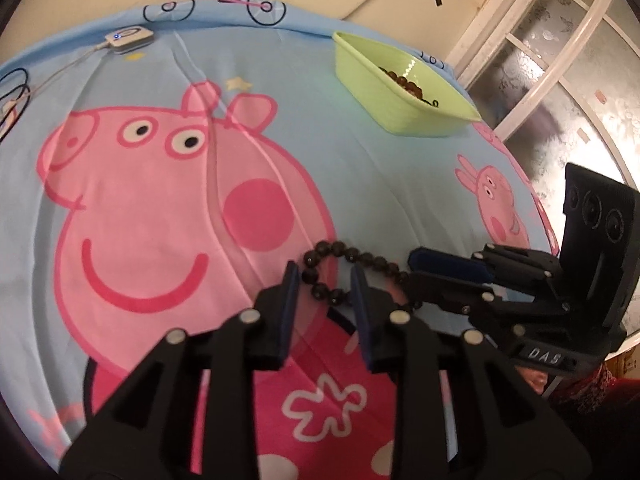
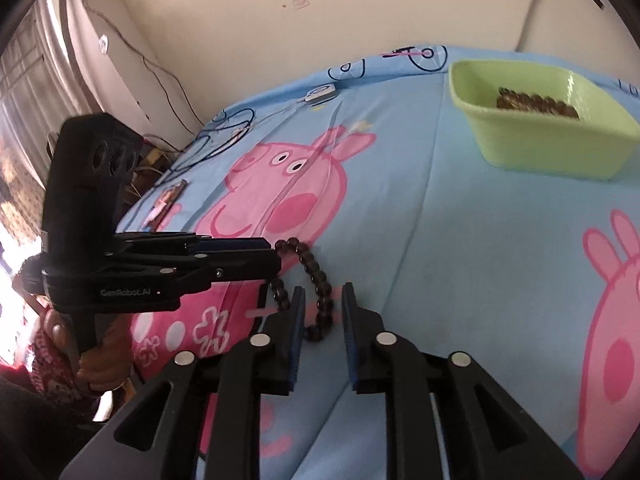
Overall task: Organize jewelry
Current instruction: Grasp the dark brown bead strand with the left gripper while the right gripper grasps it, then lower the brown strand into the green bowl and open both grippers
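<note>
We see the bracelet [image 1: 310, 276], a loop of dark beads, lying flat on the bed [image 1: 280, 92], well short of the far edge. Both tools have closed in on it. The left gripper [image 1: 324, 268] has its jaws open. They straddle the loop's left end, with beads between the pads but no pad pressing on them. The right gripper [image 2: 322, 290] comes in from the right, crosswise to the left one. From its own camera its jaws also stand apart, with one strand of beads running up between them and the left finger hiding part of the loop. We judge that neither tool has a grip yet.

The loop is drawn out into an oval, and its long axis runs from one tool's tips to the other's. Each pair of jaws therefore sits at one end, and neither is clearly nearer.

The green tub [image 2: 540, 152] sits toward the bed's far right corner, well away from the bracelet, and already holds brown beads. It lies on the right gripper's side, so we think that hand has the shorter carry. A pinch across the single strand should hold, but the round beads may roll out of a loose one.
</note>
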The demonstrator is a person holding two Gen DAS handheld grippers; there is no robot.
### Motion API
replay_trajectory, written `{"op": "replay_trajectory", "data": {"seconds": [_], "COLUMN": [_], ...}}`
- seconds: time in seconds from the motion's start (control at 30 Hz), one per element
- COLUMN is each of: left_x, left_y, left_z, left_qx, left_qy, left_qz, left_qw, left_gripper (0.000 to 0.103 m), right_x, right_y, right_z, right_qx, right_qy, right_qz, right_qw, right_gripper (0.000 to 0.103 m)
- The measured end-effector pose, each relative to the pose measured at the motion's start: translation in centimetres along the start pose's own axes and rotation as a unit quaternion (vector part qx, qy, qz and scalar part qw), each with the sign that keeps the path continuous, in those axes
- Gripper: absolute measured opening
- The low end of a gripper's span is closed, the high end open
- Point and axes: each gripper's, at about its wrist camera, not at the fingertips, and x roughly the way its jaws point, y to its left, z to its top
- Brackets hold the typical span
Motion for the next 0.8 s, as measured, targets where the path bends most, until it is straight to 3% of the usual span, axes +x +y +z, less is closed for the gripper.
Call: {"op": "replay_trajectory", "data": {"seconds": [0.17,0.27,0.53,0.8], "left_x": [0.2,0.6,-0.7,-1.5], "left_y": [-1.1,-2.1,-3.0,-8.0], "left_z": [-0.2,-0.5,2.6,11.6], "left_qx": [0.023,0.054,0.051,0.101], "left_qy": [-0.011,-0.014,-0.021,-0.075], "left_qz": [0.038,0.079,0.033,0.004], "left_qw": [0.9989,0.9953,0.9979,0.9921], "left_gripper": [0.025,0.008,0.008,0.008], "right_x": [1.5,2.1,-0.7,-6.4], "right_y": [1.1,1.6,-0.3,-4.5], "right_z": [0.6,0.9,2.8,7.6], "right_qx": [-0.051,-0.080,-0.040,0.001], "right_qy": [0.008,0.007,-0.050,-0.137], "right_qz": [-0.031,-0.058,-0.041,-0.060], "right_qw": [0.998,0.995,0.997,0.989], "right_gripper": [0.000,0.000,0.000,0.000]}}
